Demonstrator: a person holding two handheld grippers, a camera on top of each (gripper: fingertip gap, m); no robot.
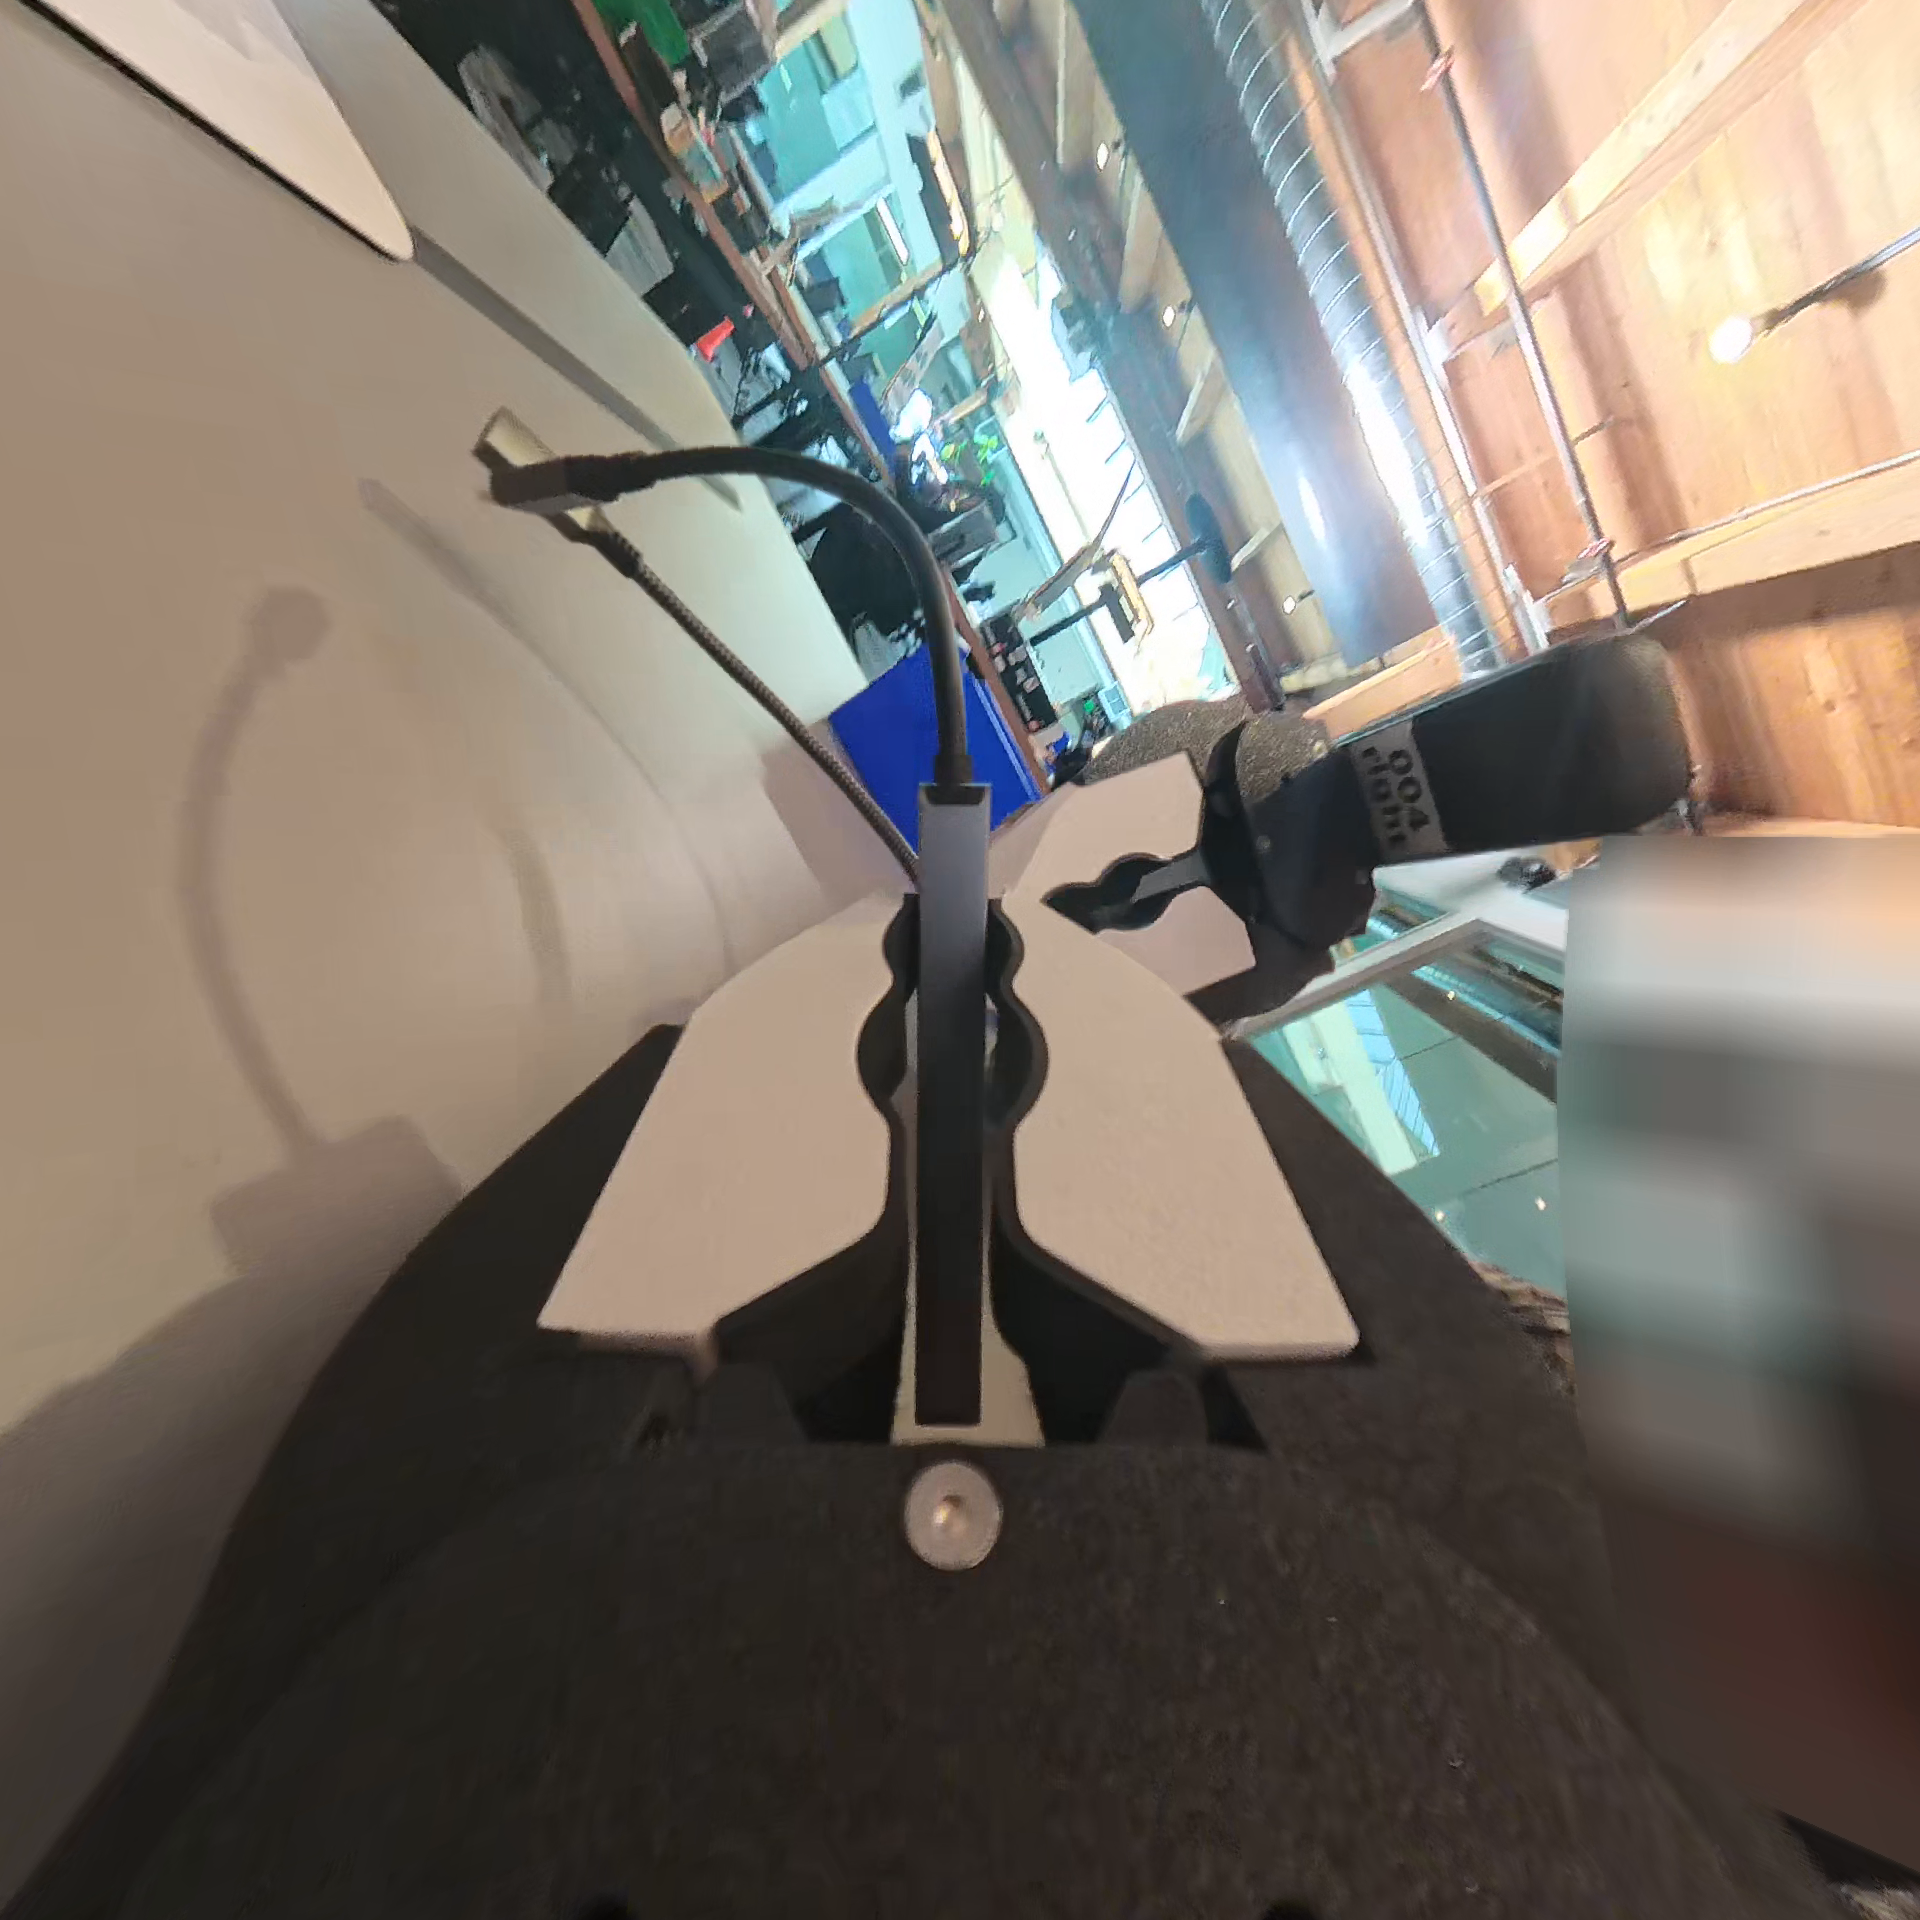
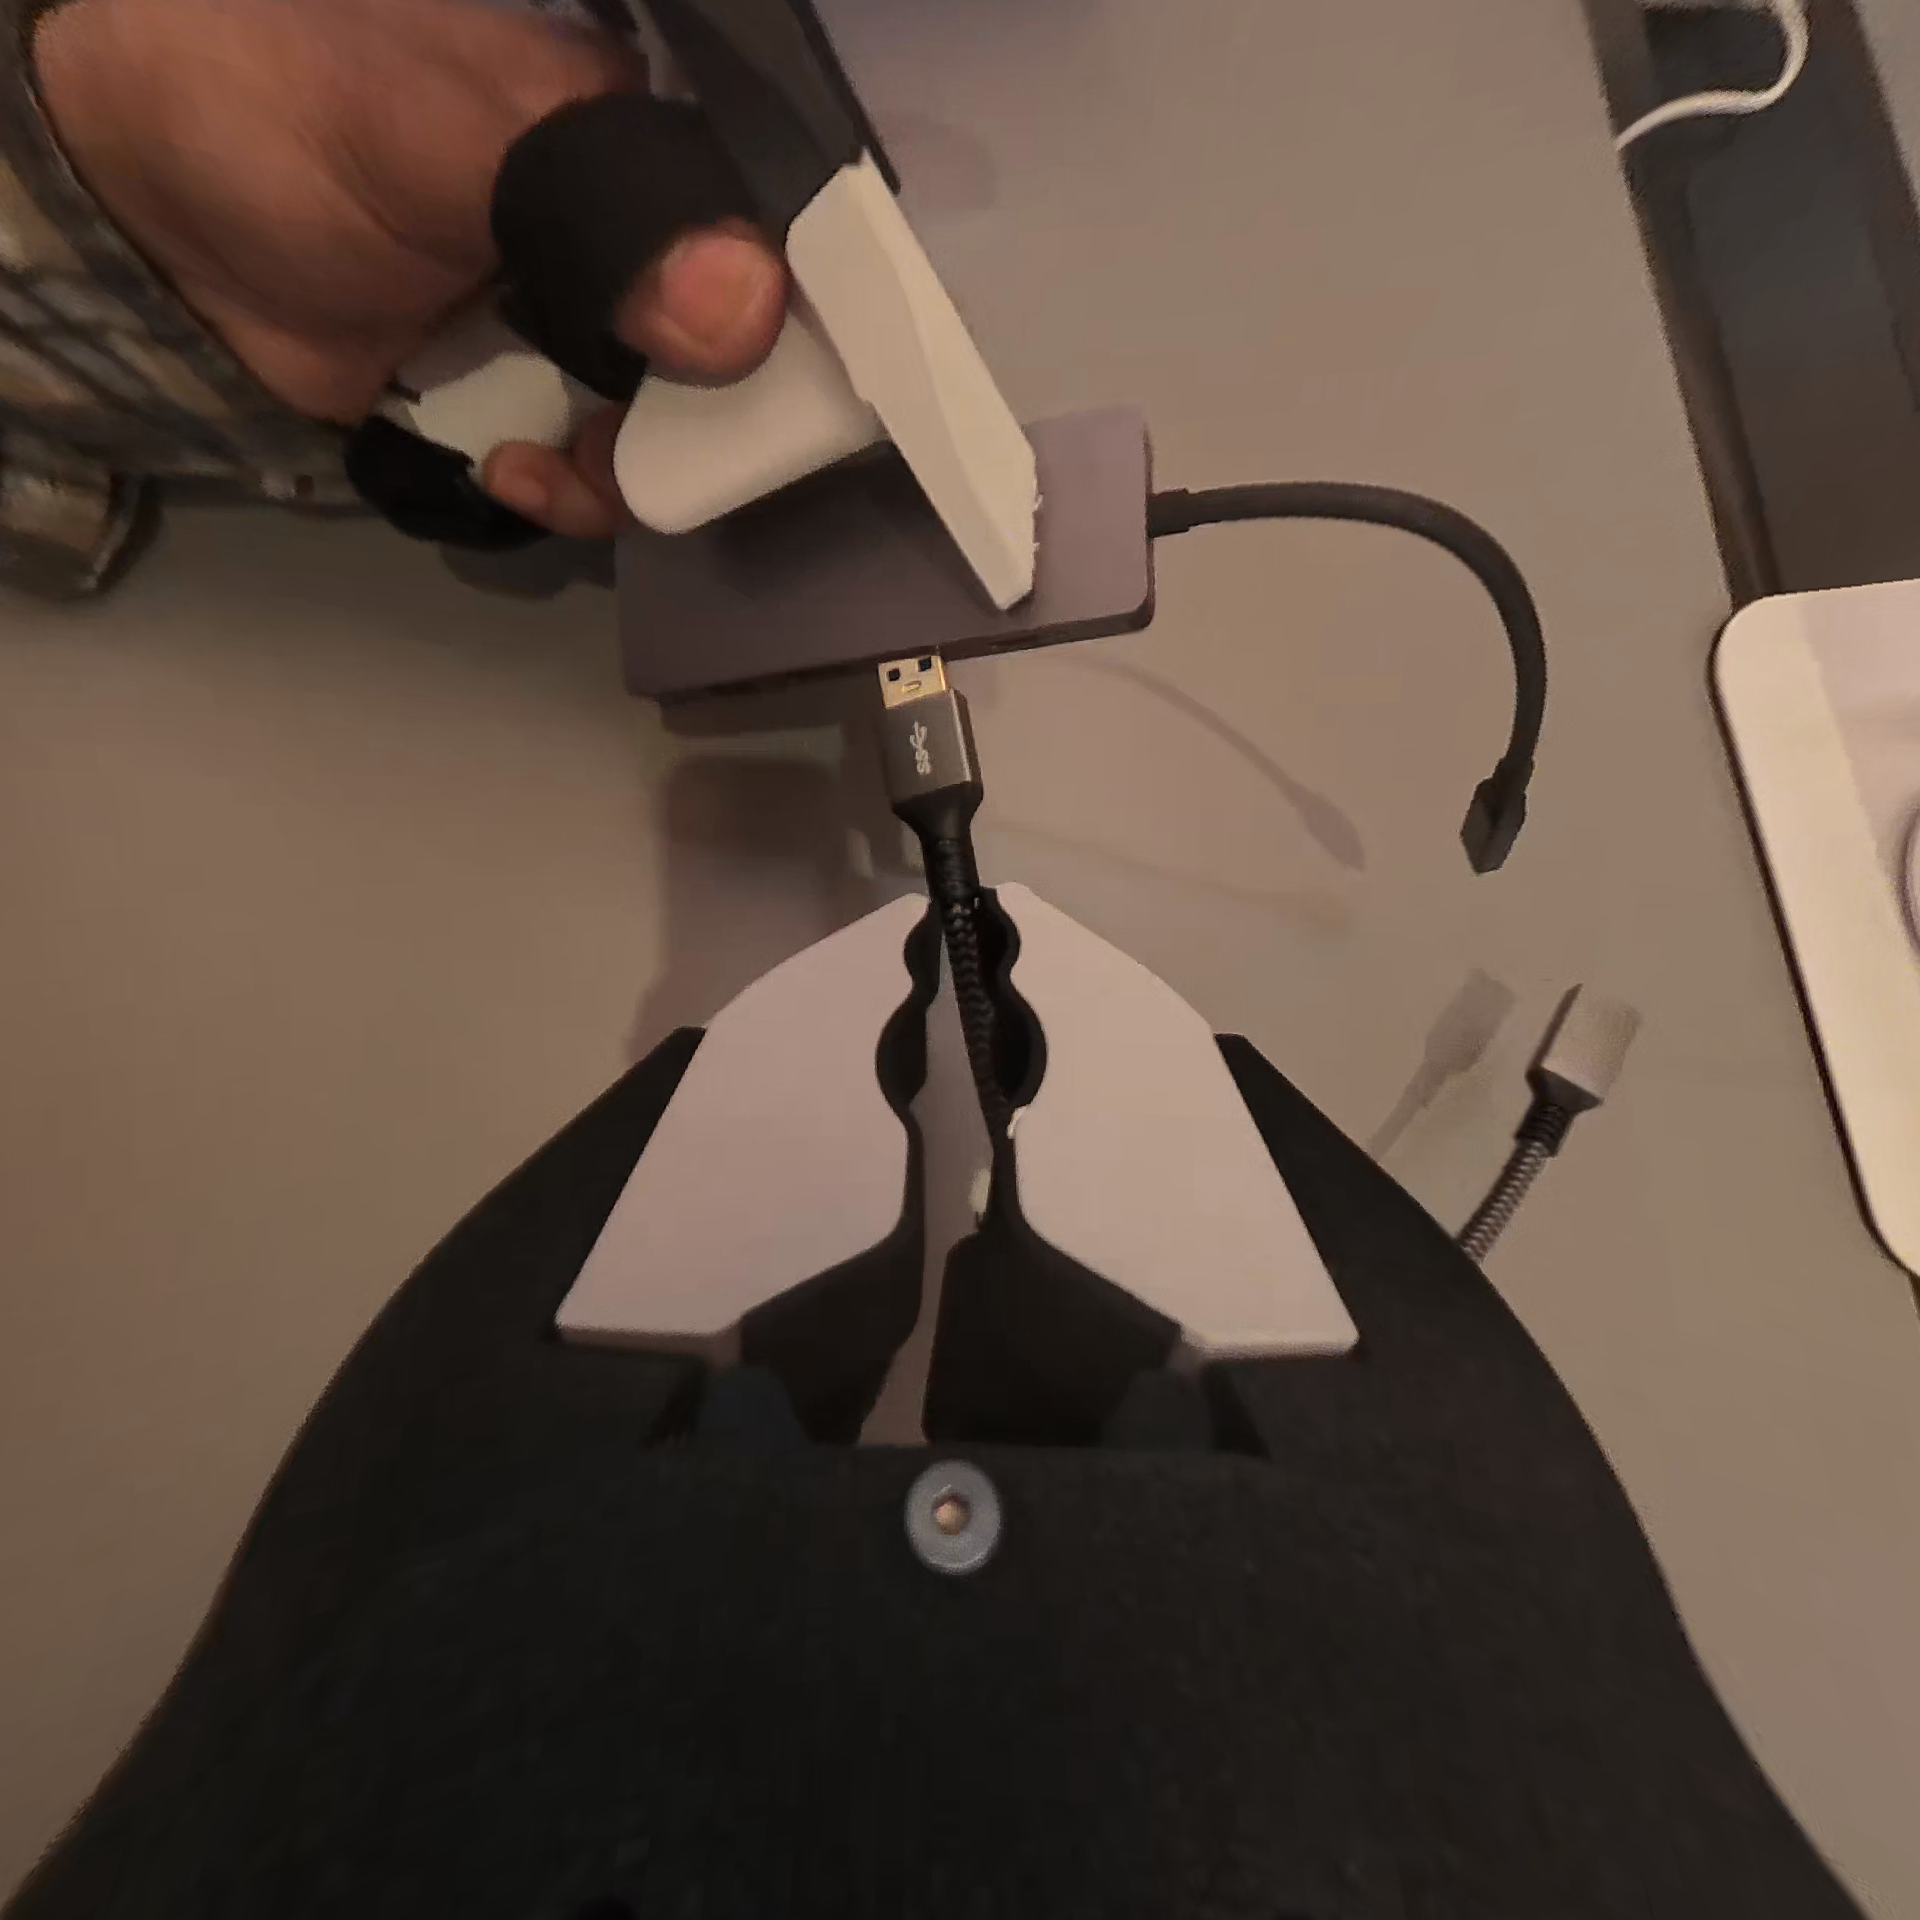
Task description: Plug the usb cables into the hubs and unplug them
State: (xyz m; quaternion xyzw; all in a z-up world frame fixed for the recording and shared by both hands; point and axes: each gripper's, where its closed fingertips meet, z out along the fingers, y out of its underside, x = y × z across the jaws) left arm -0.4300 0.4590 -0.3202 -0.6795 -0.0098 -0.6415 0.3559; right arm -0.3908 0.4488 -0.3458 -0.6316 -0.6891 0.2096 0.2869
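My left gripper is shut on a slim grey USB hub, held edge-on above the white table. The hub's short black lead curves off its far end. In the right wrist view the hub sits under the left gripper's white fingers. My right gripper is shut on a braided USB cable. Its grey plug has a gold tip touching the hub's near edge; I cannot tell if it is inserted. The right gripper also shows in the left wrist view.
The braided cable's other plug lies loose on the table to the right, also in the left wrist view. A white flat pad lies at the right edge. A hand holds the left gripper's handle. The grippers' ends are close to 5 cm from one another.
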